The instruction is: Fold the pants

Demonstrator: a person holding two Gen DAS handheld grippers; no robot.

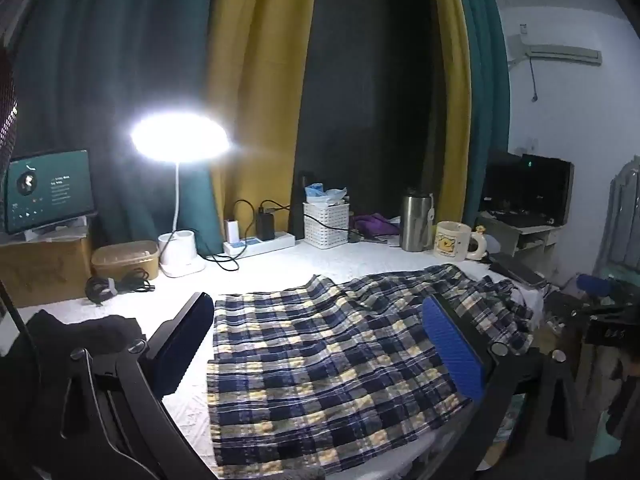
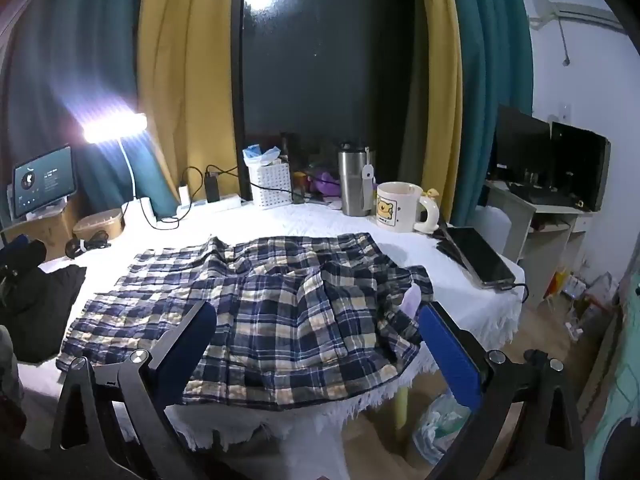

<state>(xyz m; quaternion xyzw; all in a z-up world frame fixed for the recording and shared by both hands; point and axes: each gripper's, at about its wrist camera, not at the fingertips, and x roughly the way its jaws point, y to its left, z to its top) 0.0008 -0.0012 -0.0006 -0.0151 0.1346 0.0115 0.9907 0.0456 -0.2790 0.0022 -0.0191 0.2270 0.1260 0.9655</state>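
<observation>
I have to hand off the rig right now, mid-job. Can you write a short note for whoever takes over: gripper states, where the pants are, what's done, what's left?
Left gripper: open, nothing held, over the leg end of the plaid pants.
Right gripper: open, nothing held, over the bunched end of the pants near the table's right edge.
Pants: spread lengthwise across the white tablecloth, that end rumpled. The near edge hangs slightly over the table edge.
Nearby: black garment at the left, mug, steel tumbler and a flat dark device behind and to the right.
Done: pants laid out; no neat fold shows.
Left: smooth them, then fold.
</observation>
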